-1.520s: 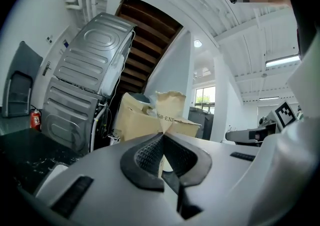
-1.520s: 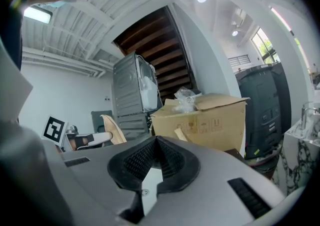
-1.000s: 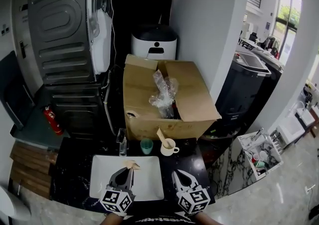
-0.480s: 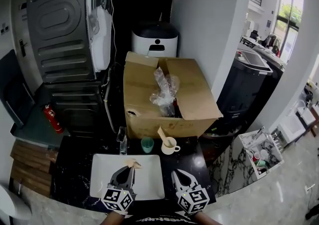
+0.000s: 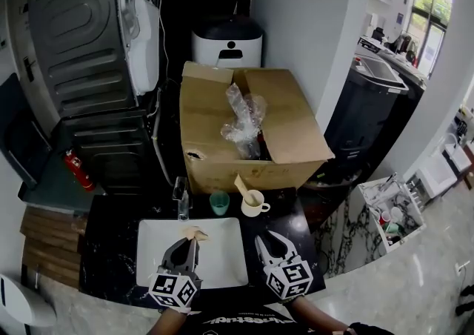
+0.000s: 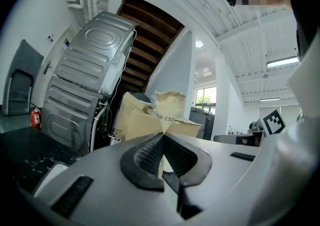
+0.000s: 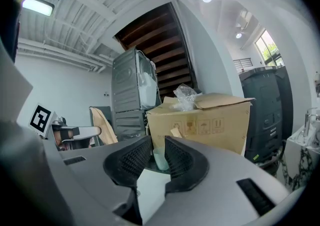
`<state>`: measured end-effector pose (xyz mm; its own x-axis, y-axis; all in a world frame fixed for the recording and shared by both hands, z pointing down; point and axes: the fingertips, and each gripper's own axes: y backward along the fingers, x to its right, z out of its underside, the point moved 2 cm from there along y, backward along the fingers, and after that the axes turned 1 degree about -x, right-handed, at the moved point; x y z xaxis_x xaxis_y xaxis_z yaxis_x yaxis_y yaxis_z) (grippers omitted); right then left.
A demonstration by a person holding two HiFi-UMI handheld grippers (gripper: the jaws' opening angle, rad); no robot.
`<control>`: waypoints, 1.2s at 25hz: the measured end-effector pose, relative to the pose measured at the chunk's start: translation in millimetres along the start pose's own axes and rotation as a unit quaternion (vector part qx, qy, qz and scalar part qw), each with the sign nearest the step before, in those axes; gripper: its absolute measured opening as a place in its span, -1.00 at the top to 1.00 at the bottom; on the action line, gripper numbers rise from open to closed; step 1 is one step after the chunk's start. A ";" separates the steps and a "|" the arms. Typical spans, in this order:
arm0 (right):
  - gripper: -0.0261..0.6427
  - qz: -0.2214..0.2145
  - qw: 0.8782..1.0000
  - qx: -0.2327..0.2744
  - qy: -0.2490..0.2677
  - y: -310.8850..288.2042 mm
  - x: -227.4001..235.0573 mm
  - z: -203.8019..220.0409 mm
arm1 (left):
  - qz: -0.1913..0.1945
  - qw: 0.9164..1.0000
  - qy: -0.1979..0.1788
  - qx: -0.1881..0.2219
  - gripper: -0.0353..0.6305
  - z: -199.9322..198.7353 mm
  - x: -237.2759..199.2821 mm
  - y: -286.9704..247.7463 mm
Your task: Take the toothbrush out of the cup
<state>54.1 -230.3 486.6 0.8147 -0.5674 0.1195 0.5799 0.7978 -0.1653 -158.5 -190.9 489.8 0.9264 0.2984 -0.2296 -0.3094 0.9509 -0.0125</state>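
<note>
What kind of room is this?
Probably a laundry and washing-up corner: a white sink with a faucet, a big grey washing machine behind, and a cup holding a toothbrush.

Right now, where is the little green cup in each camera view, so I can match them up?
Head view: green cup behind the white basin, left of the white mug.
Left gripper view: not in it.
Right gripper view: green cup low centre, far off, framed by the jaws of the right gripper.
Shared landmark: the cardboard box, just behind the cup.
</note>
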 end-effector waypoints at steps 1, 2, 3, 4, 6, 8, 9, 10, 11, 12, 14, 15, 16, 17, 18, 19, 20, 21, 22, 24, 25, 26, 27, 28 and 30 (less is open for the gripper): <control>0.60 0.000 1.000 0.000 0.001 -3.1 1.6 -0.6 | -0.001 1.000 0.000 -0.001 0.85 0.4 -0.7 0.0; 0.60 0.000 1.000 0.001 0.003 -6.5 3.7 -1.4 | -0.001 1.000 0.002 -0.002 0.85 1.0 -1.2 -0.4; 0.58 -0.001 1.000 0.001 0.005 -10.5 6.1 -2.1 | -0.002 1.000 0.005 -0.003 0.85 1.7 -1.7 -0.9; 0.56 0.000 1.000 0.001 0.008 -15.1 8.8 -2.3 | -0.001 1.000 0.009 -0.003 0.85 2.4 -2.2 -1.4; 0.45 0.003 1.000 -0.003 0.016 -25.1 14.7 -0.7 | -0.001 1.000 0.017 -0.004 0.85 3.4 -3.0 -2.1; 0.38 0.008 1.000 -0.009 0.022 -35.1 21.4 2.7 | 0.000 1.000 0.024 -0.005 0.85 4.5 -3.2 -2.6; 0.36 0.011 1.000 -0.012 0.022 -40.2 25.0 4.4 | 0.001 1.000 0.025 -0.005 0.85 4.9 -3.3 -2.7; 0.35 0.013 1.000 -0.015 0.021 -45.5 28.7 6.0 | 0.000 1.000 0.025 -0.006 0.85 5.3 -3.4 -2.8; 0.34 0.016 1.000 -0.018 0.020 -51.0 32.2 7.4 | 0.000 1.000 0.024 -0.007 0.85 6.0 -3.9 -2.5; 0.34 0.018 0.999 -0.020 0.019 -56.8 35.7 9.0 | -0.002 1.000 0.023 -0.008 0.85 6.9 -4.6 -1.9; 0.34 0.021 0.999 -0.027 0.024 -69.8 42.6 12.8 | -0.005 1.000 0.022 -0.010 0.85 9.2 -6.5 -0.5; 0.34 0.022 0.999 -0.031 0.028 -76.9 46.0 14.8 | -0.007 1.000 0.022 -0.010 0.85 10.2 -7.5 0.1; 0.34 0.022 0.999 -0.035 0.032 -84.1 49.1 16.7 | -0.009 1.000 0.023 -0.010 0.85 10.9 -8.4 0.7; 0.34 0.022 0.998 -0.039 0.035 -91.4 52.0 18.1 | -0.011 1.000 0.023 -0.010 0.85 11.1 -9.4 1.2; 0.34 0.022 0.998 -0.043 0.039 -98.6 54.8 19.1 | -0.013 1.000 0.024 -0.010 0.85 10.8 -10.6 1.6; 0.34 0.023 0.998 -0.047 0.042 -105.9 57.6 20.1 | -0.015 1.000 0.024 -0.010 0.85 10.3 -11.7 1.8; 0.34 0.025 0.997 -0.052 0.047 -113.2 60.5 21.7 | -0.016 1.000 0.024 -0.009 0.85 9.9 -12.7 1.8; 0.34 0.027 0.997 -0.058 0.051 -120.7 63.6 24.4 | -0.017 1.000 0.023 -0.009 0.85 9.7 -13.4 1.5; 0.34 0.029 0.996 -0.064 0.054 -128.1 66.8 28.1 | -0.018 1.000 0.023 -0.010 0.85 9.9 -14.0 1.3; 0.34 0.032 0.995 -0.078 0.057 -141.4 72.1 36.7 | -0.020 0.999 0.023 -0.011 0.85 10.9 -14.6 1.2; 0.34 0.034 0.994 -0.084 0.059 -147.2 74.0 40.7 | -0.021 0.999 0.024 -0.012 0.85 11.6 -15.1 1.4; 0.34 0.035 0.994 -0.089 0.062 -152.7 75.4 44.1 | -0.023 0.999 0.024 -0.013 0.85 12.2 -15.9 1.4; 0.33 0.036 0.993 -0.093 0.065 -158.0 76.5 46.8 | -0.024 0.999 0.024 -0.013 0.85 12.6 -17.0 1.3; 0.33 0.037 0.992 -0.097 0.069 -163.1 77.4 49.2 | -0.026 0.999 0.024 -0.013 0.85 12.7 -18.1 1.0; 0.33 0.040 0.991 -0.106 0.076 -172.2 79.5 53.7 | -0.028 0.999 0.023 -0.014 0.85 12.9 -20.7 0.7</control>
<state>18.9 -401.8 577.2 0.8390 -0.5419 -0.0482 0.4883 0.7892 -0.3724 -175.1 -195.4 507.1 0.9320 0.2395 -0.2719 -0.2632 0.9632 -0.0539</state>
